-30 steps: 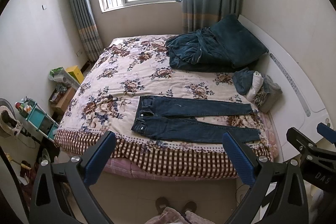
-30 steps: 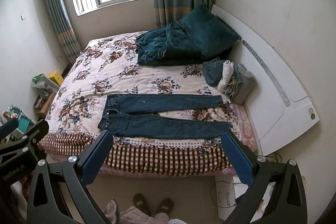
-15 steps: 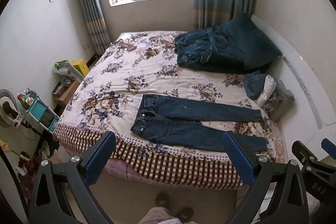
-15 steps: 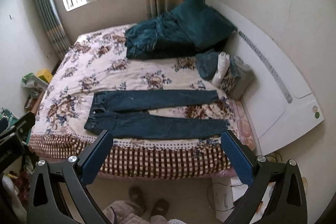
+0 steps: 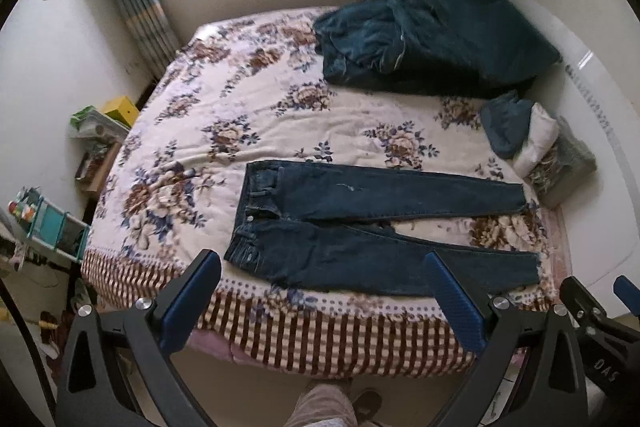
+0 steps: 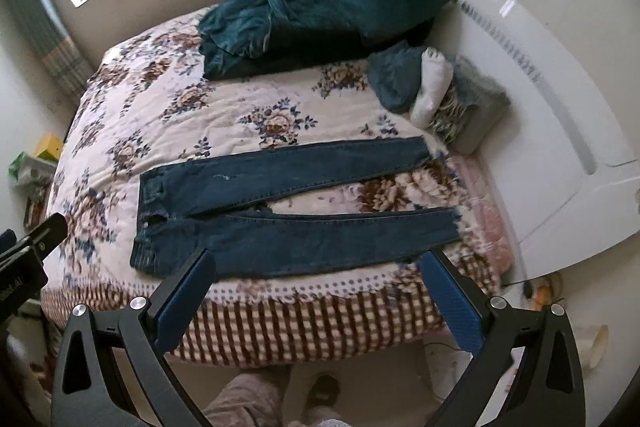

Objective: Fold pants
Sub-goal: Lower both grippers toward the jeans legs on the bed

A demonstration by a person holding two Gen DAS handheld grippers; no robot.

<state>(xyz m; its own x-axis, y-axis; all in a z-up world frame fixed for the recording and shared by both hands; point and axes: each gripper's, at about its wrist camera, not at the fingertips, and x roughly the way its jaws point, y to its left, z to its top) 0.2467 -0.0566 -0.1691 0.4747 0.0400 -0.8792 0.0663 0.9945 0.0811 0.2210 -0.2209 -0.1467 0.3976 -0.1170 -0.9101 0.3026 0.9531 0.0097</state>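
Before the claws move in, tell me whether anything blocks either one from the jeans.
Nothing visible does. The jeans lie flat near the bed's front edge, and both open claws, left and right, face them across open air.

The left gripper (image 5: 322, 281) is showing a black frame with blue ribbed pads (image 5: 192, 301) and silver screws. The right gripper (image 6: 318, 279) is wearing the same build — black struts, triangular cut-outs, white lettering on its side.
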